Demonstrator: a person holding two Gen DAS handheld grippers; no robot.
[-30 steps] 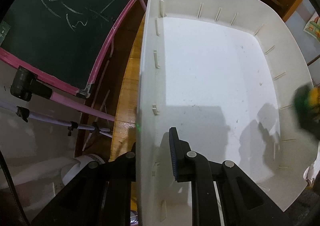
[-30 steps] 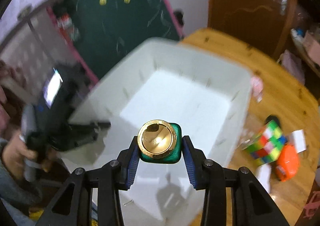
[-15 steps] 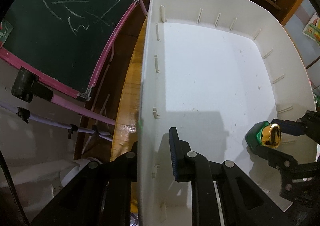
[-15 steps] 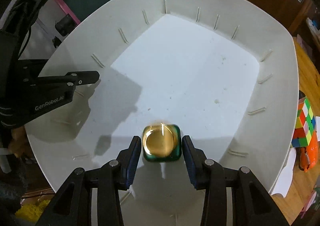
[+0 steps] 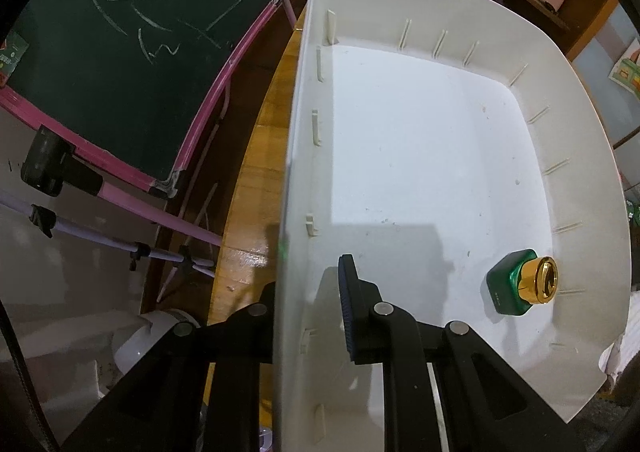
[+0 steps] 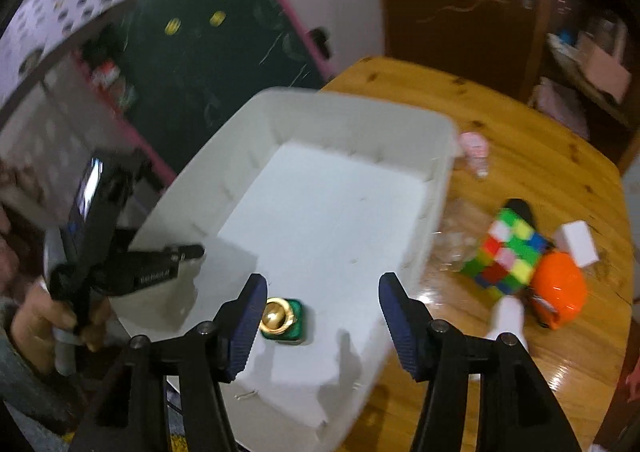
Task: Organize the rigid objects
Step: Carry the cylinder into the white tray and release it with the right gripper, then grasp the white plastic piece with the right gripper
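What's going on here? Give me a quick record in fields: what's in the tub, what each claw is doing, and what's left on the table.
tub: white tub, on the wooden table
in tub: green bottle with gold cap, lying on the floor near a corner
left claw: left claw clamped on the tub's side wall
right claw: right claw open, jaws just widened, above the bottle, not touching
left on table: colour cube, orange object, white block

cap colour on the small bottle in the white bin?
Shiny gold cap on a dark green bottle; clearest in the left wrist view.
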